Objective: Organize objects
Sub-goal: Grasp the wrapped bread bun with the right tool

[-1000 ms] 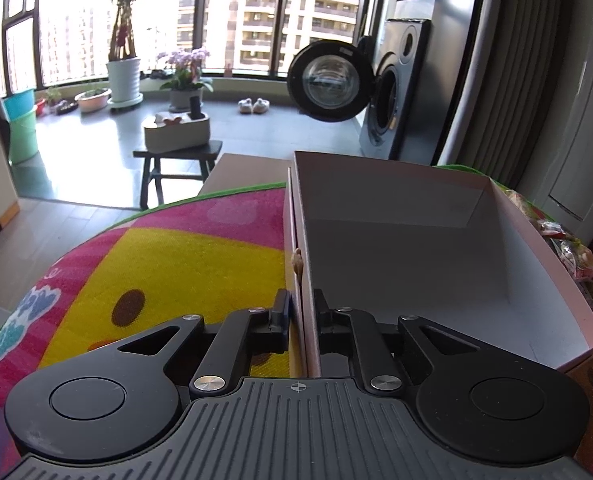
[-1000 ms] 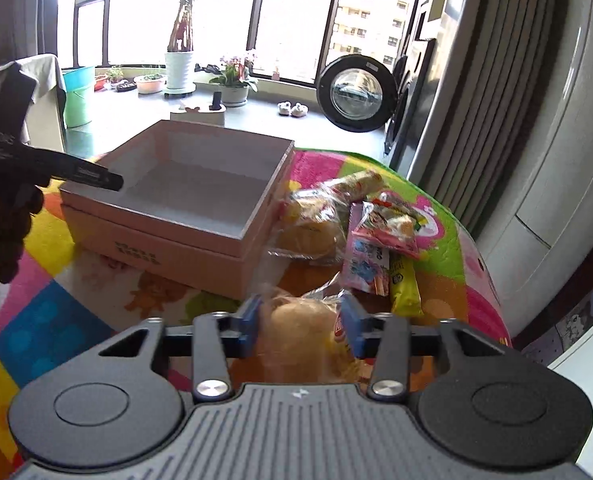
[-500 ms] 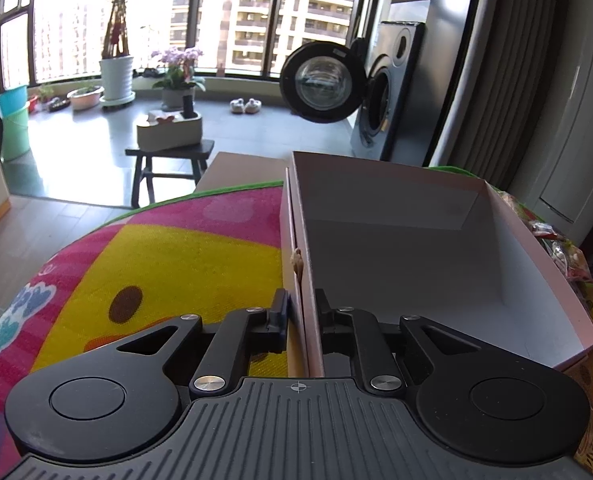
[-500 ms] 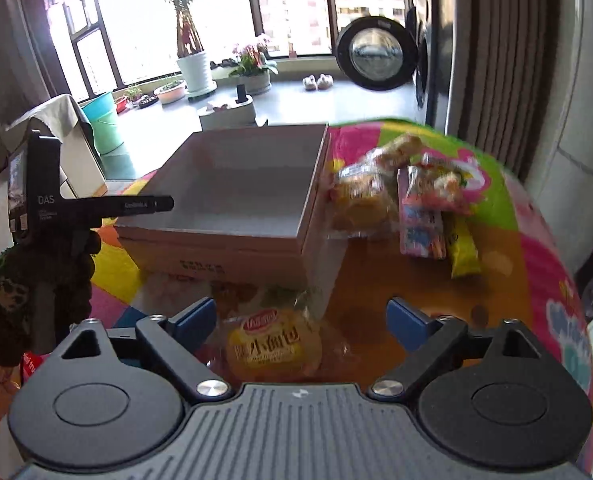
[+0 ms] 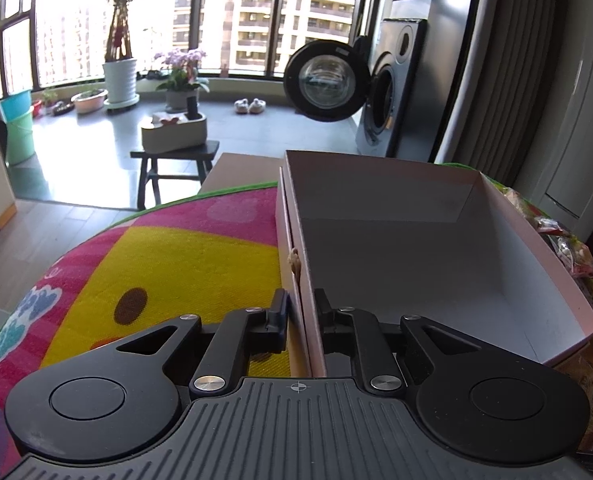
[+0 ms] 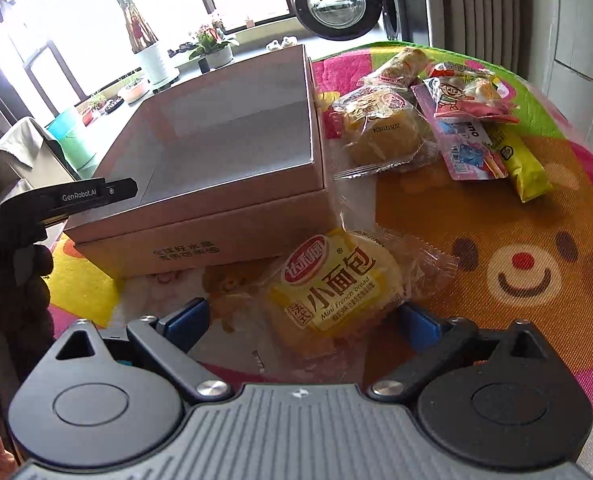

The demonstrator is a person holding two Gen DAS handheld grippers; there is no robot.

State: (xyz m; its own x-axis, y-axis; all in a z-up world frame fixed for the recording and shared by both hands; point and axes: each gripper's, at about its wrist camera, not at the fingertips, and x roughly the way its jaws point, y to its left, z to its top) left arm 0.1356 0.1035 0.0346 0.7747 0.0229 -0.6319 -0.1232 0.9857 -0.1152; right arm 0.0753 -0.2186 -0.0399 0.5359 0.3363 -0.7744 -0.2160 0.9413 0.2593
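Your left gripper (image 5: 301, 312) pinches the open pink cardboard box's (image 5: 436, 264) wall, steadying it; your right gripper (image 6: 302, 320), spread open, straddles the yellow wrapped mini bread (image 6: 332, 280).

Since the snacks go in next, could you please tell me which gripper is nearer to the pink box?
Left. The left gripper has its jaws clamped on the pink box wall. The right gripper is apart from it, open around the mini French bread packet in front.

Sunlit tall windows (image 5: 256, 20), grey tiled floor (image 5: 96, 160), open washing machine (image 5: 388, 92), dark stool (image 5: 176, 160), potted plants (image 5: 120, 76)
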